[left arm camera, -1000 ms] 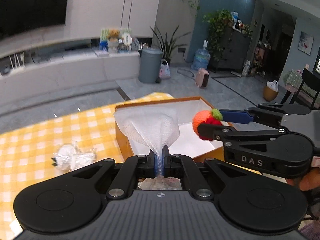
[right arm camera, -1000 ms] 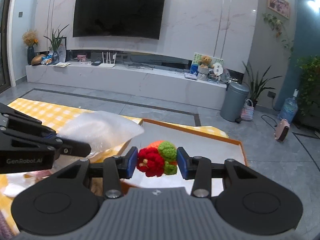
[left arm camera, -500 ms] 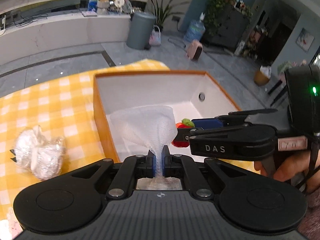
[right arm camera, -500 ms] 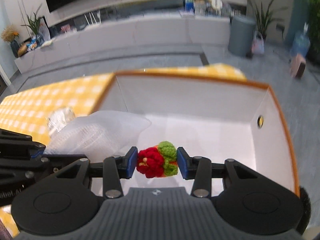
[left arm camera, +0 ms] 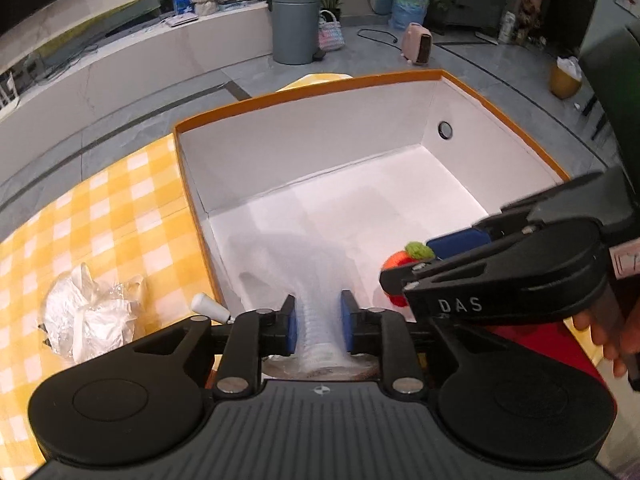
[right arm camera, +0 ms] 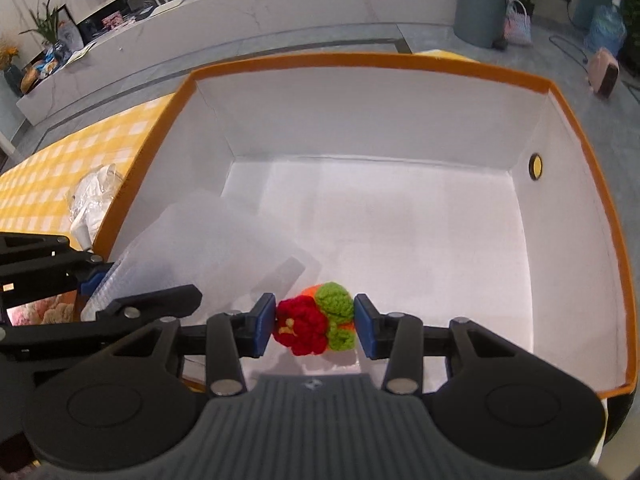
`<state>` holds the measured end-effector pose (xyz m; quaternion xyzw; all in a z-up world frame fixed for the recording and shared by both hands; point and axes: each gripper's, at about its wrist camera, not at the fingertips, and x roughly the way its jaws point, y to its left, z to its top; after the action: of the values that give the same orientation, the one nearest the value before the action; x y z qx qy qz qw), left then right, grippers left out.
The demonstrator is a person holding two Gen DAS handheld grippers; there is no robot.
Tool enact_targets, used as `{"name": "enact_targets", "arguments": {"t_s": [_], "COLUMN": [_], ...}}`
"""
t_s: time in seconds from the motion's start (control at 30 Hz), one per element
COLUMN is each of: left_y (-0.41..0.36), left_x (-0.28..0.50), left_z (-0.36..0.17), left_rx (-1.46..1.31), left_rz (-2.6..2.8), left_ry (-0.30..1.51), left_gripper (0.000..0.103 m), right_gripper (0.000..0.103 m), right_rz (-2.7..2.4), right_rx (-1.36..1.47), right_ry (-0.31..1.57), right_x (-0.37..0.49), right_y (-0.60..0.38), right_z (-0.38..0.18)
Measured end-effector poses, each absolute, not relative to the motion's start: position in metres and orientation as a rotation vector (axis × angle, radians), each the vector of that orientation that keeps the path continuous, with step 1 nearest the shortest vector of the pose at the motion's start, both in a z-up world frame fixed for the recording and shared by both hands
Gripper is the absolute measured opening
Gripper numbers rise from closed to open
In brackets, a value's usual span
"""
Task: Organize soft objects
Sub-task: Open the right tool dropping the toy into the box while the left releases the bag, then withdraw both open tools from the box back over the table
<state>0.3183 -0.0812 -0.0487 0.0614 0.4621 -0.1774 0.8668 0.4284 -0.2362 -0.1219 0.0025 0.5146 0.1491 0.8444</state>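
Jaws of left gripper [left arm camera: 318,322] have just been opening around white foam netting [left arm camera: 316,320]; right gripper [right arm camera: 315,330] grasps red-green-orange crocheted toy [right arm camera: 314,326] over orange-rimmed white box [right arm camera: 400,62]; crumpled plastic wrap [left arm camera: 86,316] waits at lower left.

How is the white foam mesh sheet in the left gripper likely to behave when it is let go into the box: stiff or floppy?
Probably floppy: the foam mesh sheet bunches between the left gripper, whose jaws have just been opening, and fans out beyond. It looks light and translucent, so it should settle softly on the box floor and slide easily if nudged.
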Motion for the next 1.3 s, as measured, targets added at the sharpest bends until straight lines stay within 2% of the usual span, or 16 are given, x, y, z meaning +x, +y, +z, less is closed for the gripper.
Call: {"name": "enact_targets", "arguments": {"t_s": [0.13, 0.17, 0.2, 0.23, 0.33, 0.5, 0.77, 0.93, 1.3], "left_y": [-0.074, -0.072, -0.071, -0.07, -0.067, -0.069, -0.056, -0.048, -0.024], "left_x": [0.312, 0.31, 0.309, 0.308, 0.302, 0.295, 0.259, 0.234, 0.165], "left_z": [-0.042, -0.04, -0.039, -0.037, -0.03, -0.019, 0.003, 0.014, 0.018], "left_rx": [0.102, 0.09, 0.081, 0.074, 0.053, 0.036, -0.043, -0.053, -0.051], "left_rz": [-0.361, -0.371, -0.375, -0.376, -0.385, -0.39, -0.377, -0.368, -0.338], "left_ry": [0.936, 0.929, 0.926, 0.921, 0.9, 0.885, 0.787, 0.737, 0.562], "left_gripper": [0.053, 0.054, 0.059, 0.069, 0.083, 0.086, 0.086, 0.087, 0.087], "right_gripper": [0.045, 0.047, 0.053, 0.058, 0.059, 0.062, 0.064, 0.073, 0.086], "right_rz": [0.298, 0.297, 0.294, 0.291, 0.282, 0.276, 0.277, 0.265, 0.235], "right_rx": [-0.003, -0.008, -0.014, -0.019, -0.021, -0.029, -0.053, -0.059, -0.117], "right_ry": [1.082, 1.083, 1.084, 1.085, 1.082, 1.044, 0.923, 0.822, 0.562], "right_x": [0.427, 0.426, 0.426, 0.427, 0.425, 0.416, 0.384, 0.355, 0.246], "right_y": [-0.238, -0.239, -0.239, -0.239, -0.242, -0.245, -0.248, -0.25, -0.23], "right_z": [-0.119, -0.119, -0.118, -0.118, -0.115, -0.099, -0.061, -0.039, -0.031]}}
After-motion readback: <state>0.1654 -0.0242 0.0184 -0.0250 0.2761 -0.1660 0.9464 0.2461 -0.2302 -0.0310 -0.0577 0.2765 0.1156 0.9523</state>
